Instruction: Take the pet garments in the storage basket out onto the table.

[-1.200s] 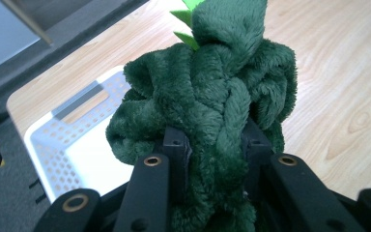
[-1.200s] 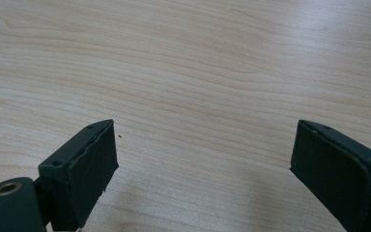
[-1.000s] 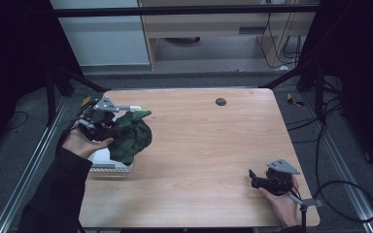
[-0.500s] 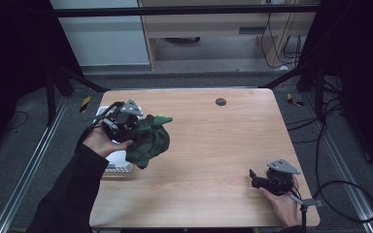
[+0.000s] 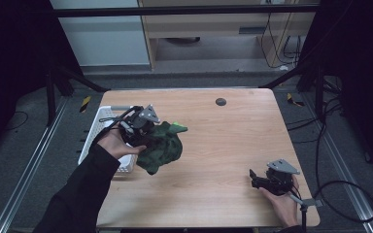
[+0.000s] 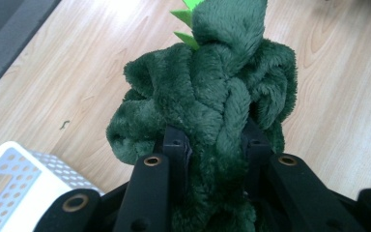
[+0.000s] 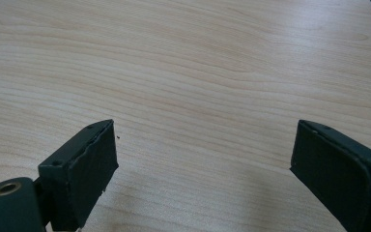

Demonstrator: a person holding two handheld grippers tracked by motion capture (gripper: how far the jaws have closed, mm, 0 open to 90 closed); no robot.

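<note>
**Firmly pinched: green plush between the left jaws**

Squarely between the left gripper point(image 5: 143, 127) jaws sits a dark green plush toy point(image 6: 212, 96), its fur bunched up and squeezed by both black pads in the left gripper view. Bright green felt spikes point(image 6: 186, 21) poke out near the top centre of that frame. In the high view the plush toy point(image 5: 162, 148) hangs left of centre, over the worktop point(image 5: 233, 141) and just beside the white perforated basket point(image 5: 97, 131) at the worktop's left edge.

Much of the toy's lower body is hidden behind the jaws, and its top is cut off by the frame; what creature it is I can only guess, perhaps a dinosaur. The right gripper point(image 7: 203, 159) rests at the lower right of the high view, jaws spread wide over bare wood, gripping nothing. No brand or writing is readable anywhere.
</note>
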